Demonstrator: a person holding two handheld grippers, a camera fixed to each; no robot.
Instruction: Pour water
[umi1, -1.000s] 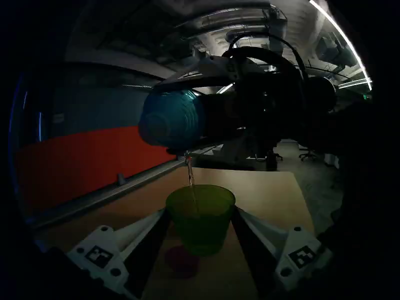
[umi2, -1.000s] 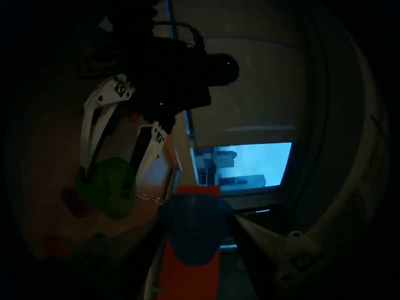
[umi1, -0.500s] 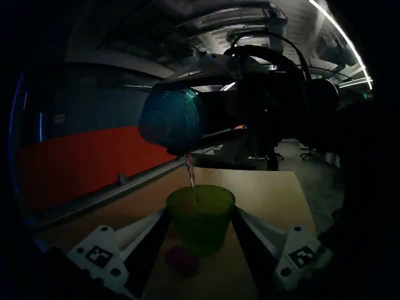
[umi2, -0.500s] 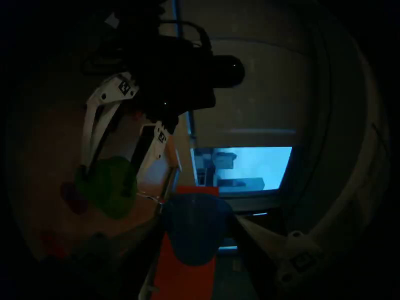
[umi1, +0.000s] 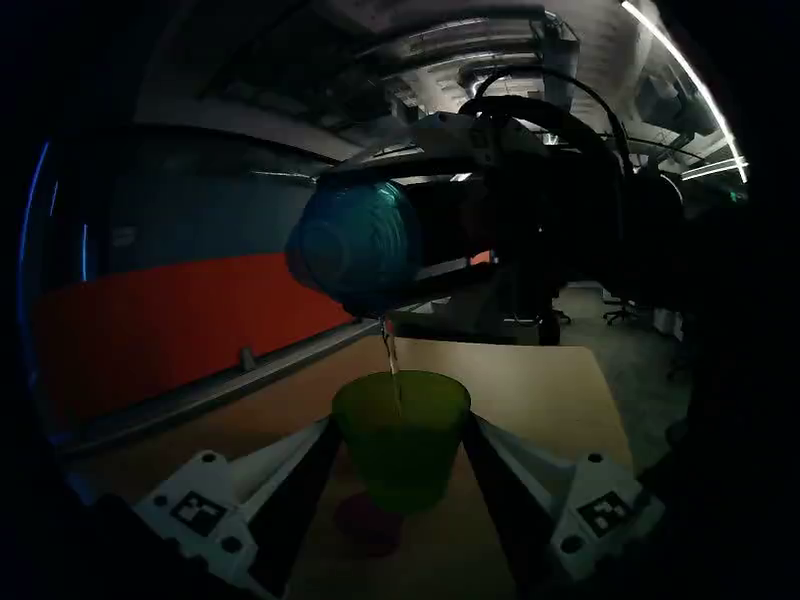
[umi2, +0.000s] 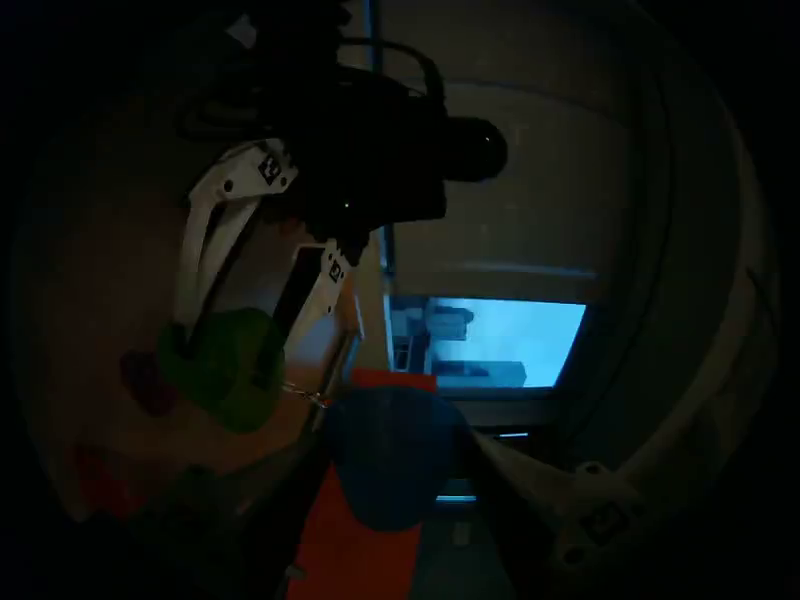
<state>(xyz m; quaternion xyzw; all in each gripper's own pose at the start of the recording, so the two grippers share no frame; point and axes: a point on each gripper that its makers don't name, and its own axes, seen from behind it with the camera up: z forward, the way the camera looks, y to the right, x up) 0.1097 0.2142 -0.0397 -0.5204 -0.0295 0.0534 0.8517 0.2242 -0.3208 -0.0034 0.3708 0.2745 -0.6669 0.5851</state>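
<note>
Over the table (umi1: 540, 385), short of its far edge: left gripper (umi1: 400, 430) pinches the green cup (umi1: 401, 450) upright. Right gripper (umi2: 395, 450) pinches the blue cup (umi1: 352, 245), tipped above it. Thin water stream (umi1: 392, 360) is landing in the green cup. Pour looks mid-way, fill level unreadable. Left to do: finish, then level the blue cup.

1. Lower cup (umi1: 401, 445) is gripped between the left tongs (umi1: 400, 470), over the table (umi1: 545, 385).
2. Tipped cup (umi1: 355, 245), gripped in the right tongs (umi2: 400, 475), is directly above it.
3. A small disc (umi1: 365, 522), perhaps a lid, lies on the table under the lower cup.
</note>
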